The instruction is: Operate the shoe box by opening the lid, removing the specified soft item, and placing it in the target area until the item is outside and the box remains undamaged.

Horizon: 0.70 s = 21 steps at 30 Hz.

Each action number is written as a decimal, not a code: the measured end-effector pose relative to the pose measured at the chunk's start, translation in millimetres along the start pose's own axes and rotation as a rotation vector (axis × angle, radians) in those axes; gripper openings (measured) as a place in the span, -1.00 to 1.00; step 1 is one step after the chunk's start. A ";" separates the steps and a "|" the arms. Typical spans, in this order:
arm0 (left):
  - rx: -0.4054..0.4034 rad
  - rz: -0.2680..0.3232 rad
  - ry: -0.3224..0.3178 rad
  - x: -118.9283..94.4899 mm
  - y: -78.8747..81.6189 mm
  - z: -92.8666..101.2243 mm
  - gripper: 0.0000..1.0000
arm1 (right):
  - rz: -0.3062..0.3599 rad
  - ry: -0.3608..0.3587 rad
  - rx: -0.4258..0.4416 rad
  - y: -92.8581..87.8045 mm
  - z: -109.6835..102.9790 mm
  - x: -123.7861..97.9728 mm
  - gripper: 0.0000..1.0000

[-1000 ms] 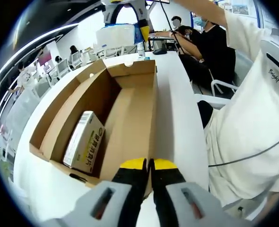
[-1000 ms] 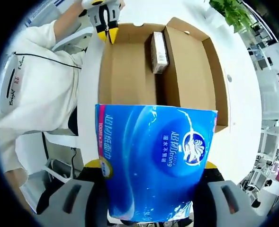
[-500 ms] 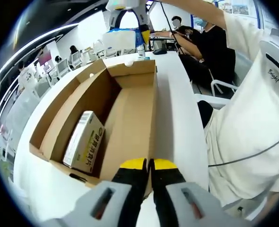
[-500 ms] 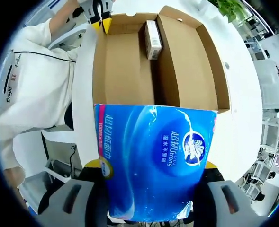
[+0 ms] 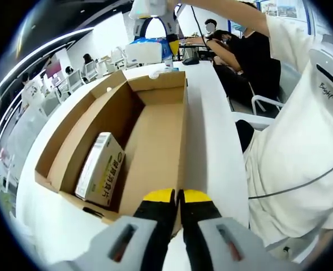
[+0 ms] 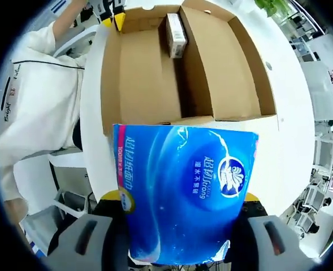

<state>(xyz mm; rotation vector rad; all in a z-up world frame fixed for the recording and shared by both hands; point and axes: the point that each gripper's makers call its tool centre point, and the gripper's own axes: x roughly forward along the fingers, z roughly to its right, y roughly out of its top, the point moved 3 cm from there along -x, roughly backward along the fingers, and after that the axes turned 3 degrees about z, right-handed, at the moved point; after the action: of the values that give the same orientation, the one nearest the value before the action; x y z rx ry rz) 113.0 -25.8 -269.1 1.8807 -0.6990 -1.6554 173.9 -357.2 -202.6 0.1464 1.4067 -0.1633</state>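
The open cardboard shoe box lies lengthwise on the white table, its lid folded out to the left. A small white and yellow carton leans inside it. My left gripper is shut on the near end of the box's right wall. It also appears at the box's far corner as the left gripper. My right gripper is shut on a blue soft tissue pack, held above the table just outside the shoe box. Far off, beyond the box's end, are the right gripper and tissue pack.
A person in a white shirt stands close on the right of the table. Other people sit behind, among chairs. The table edge runs beside the box. A green plant stands at the far corner.
The right gripper has drawn back from the box with the tissue pack, so the box sits farther off in its view. The left gripper has stayed on the box wall.
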 end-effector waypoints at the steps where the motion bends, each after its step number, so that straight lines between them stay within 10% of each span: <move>1: 0.000 -0.001 0.000 0.0 0.0 -0.2 -0.93 | -0.020 -0.002 -0.014 -2.6 0.1 1.7 0.40; 21: 0.000 0.000 0.000 -0.2 -0.9 -2.6 -0.93 | -0.029 0.005 -0.010 -22.2 0.7 15.3 0.40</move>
<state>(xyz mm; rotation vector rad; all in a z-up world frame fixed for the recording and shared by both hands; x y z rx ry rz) 115.6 -24.9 -269.3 1.8805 -0.6993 -1.6558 172.5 -379.5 -217.8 0.1181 1.4151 -0.1805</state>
